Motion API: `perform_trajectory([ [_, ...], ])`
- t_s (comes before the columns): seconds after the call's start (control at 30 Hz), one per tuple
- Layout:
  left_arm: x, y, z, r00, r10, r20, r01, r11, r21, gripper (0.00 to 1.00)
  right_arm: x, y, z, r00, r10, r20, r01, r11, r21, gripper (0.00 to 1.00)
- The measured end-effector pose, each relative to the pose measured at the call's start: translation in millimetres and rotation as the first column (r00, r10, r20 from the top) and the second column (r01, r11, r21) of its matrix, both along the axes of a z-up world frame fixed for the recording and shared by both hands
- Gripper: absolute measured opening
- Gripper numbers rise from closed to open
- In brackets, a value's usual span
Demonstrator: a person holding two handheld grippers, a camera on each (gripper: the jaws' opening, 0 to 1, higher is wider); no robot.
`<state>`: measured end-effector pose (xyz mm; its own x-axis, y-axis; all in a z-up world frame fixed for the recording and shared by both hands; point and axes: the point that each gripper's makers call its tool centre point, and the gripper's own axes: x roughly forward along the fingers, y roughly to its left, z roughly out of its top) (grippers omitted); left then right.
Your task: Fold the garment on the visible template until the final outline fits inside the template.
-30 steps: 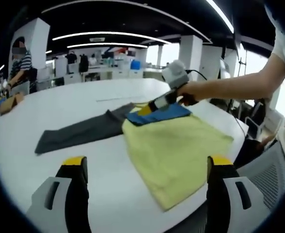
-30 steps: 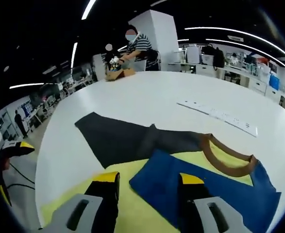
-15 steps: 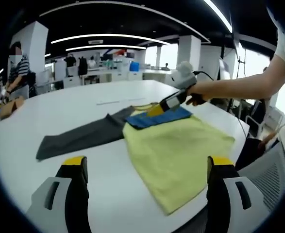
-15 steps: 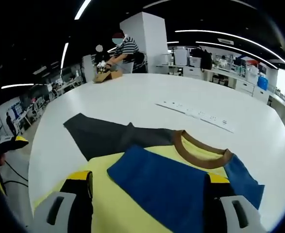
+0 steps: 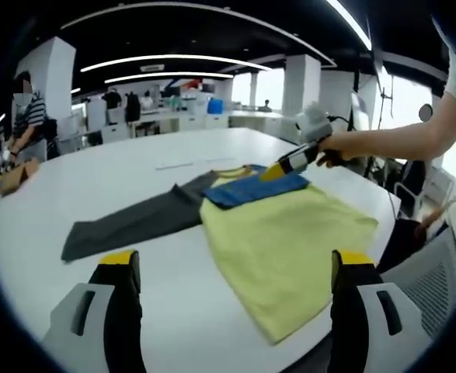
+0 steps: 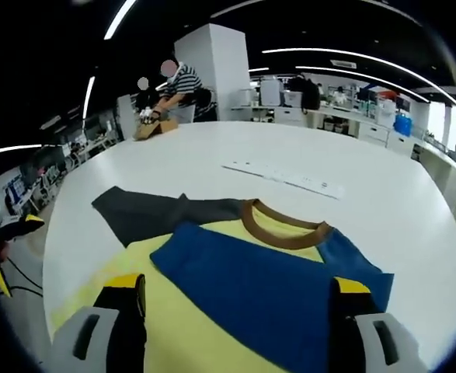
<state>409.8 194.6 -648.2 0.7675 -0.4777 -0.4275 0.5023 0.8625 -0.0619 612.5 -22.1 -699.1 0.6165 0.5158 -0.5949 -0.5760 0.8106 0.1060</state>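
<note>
A yellow T-shirt [image 5: 286,233] lies flat on the white table [image 5: 95,171], its blue part [image 5: 255,189] folded over the top near the brown collar [image 6: 282,229]. A dark grey cloth [image 5: 134,221] sticks out from under the shirt to the left. My left gripper [image 5: 235,260] hangs open over the table's near side, short of the shirt. My right gripper [image 6: 238,291] is open just above the blue fold [image 6: 266,272], holding nothing. In the left gripper view the right gripper [image 5: 290,163] hovers at the shirt's far edge, held by a hand [image 5: 328,148].
A white strip [image 6: 282,177] lies on the table beyond the collar. A person [image 6: 173,85] works at a brown box at the table's far end. The left gripper [image 6: 10,233] shows beyond the table's left edge. Desks and pillars stand behind.
My right gripper's jaws have spread apart, let go of the blue fold and drawn back from the shirt. The blue part now lies flat. The left gripper has held still.
</note>
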Motion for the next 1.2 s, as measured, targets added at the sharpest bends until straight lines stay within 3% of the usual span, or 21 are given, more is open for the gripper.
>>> perform_trajectory([
  [0.3, 1.3, 1.1, 1.0, 1.0, 0.0, 0.002, 0.0, 1.0, -0.001, 0.99, -1.8, -37.8, -2.7, 0.996, -0.081, -0.021, 0.081, 0.996, 0.02, 0.83],
  [0.63, 2.1, 2.0, 3.2, 1.0, 0.006, 0.007, -0.006, 1.0, -0.016, 0.99, -14.8, -78.2, -7.7, 0.992, -0.122, -0.015, 0.122, 0.992, -0.019, 0.53],
  [0.8, 1.9, 4.0, 3.5, 1.0, 0.01, 0.007, -0.01, 1.0, -0.012, 0.99, -22.1, -98.1, -12.8, 0.989, -0.146, -0.024, 0.145, 0.989, -0.036, 0.51],
  [0.97, 2.7, 3.7, 4.7, 1.0, 0.012, 0.009, -0.012, 1.0, -0.012, 0.99, -29.4, -112.4, -22.0, 0.986, -0.163, -0.045, 0.161, 0.985, -0.06, 0.46],
  [1.2, 3.1, 1.2, 4.4, 1.0, 0.007, 0.007, -0.007, 1.0, -0.01, 0.99, -43.4, -118.3, -31.8, 0.981, -0.178, -0.072, 0.172, 0.982, -0.078, 0.31],
])
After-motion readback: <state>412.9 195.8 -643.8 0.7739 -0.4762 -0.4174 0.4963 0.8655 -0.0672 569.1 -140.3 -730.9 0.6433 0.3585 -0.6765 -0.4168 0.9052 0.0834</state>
